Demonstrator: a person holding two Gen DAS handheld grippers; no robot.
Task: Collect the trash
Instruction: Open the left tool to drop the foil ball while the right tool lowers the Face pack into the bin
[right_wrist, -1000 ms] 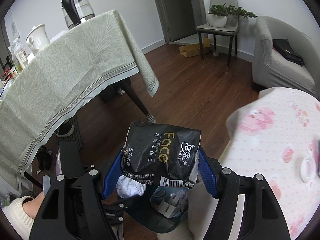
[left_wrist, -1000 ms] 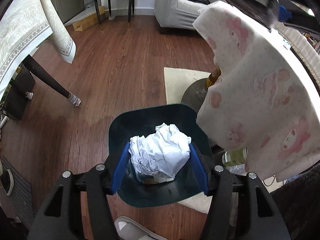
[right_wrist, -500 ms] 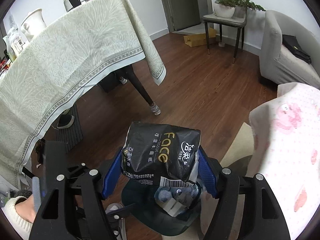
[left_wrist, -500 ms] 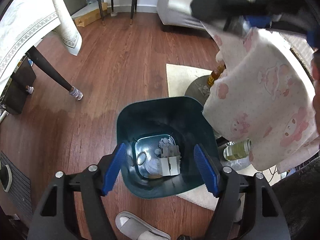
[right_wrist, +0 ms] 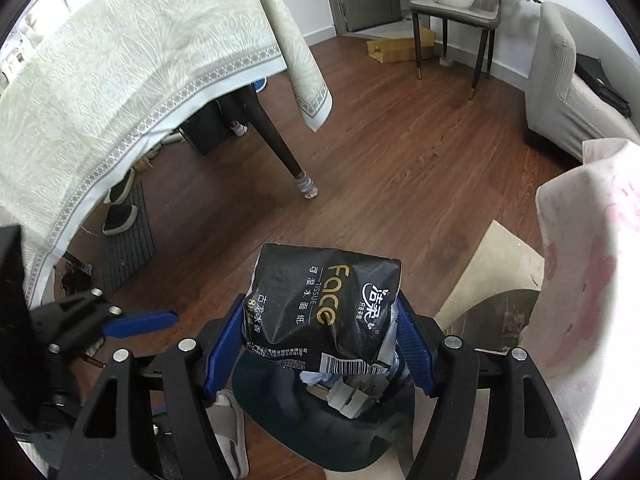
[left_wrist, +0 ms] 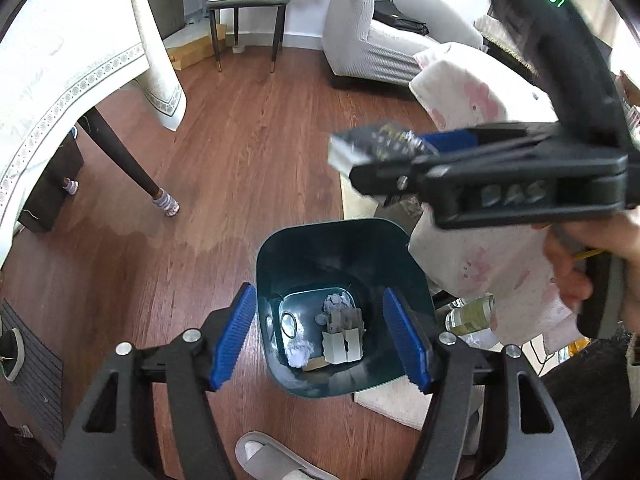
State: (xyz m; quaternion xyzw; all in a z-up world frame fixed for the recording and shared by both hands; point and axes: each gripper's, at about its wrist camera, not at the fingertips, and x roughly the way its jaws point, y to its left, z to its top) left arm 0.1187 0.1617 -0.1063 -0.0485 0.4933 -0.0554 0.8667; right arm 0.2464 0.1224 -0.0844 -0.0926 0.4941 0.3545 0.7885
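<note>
The black tissue pack (right_wrist: 326, 304) carries gold lettering "Face" with a small "TISSUE" beside it, white Chinese characters and a barcode on its lower edge — the fine print is too small to read. The right gripper (left_wrist: 384, 160) shows raised letters "DAS" on its side.

The floor (left_wrist: 260, 152) is smooth brown wood with a dull sheen. The bin (left_wrist: 340, 248) looks like glossy dark green plastic; crumpled white paper (left_wrist: 298, 354) lies inside. The tissue pack (right_wrist: 324, 300) is shiny black wrinkled film. The tablecloth (right_wrist: 132, 76) is matt, pale patterned cloth.
</note>
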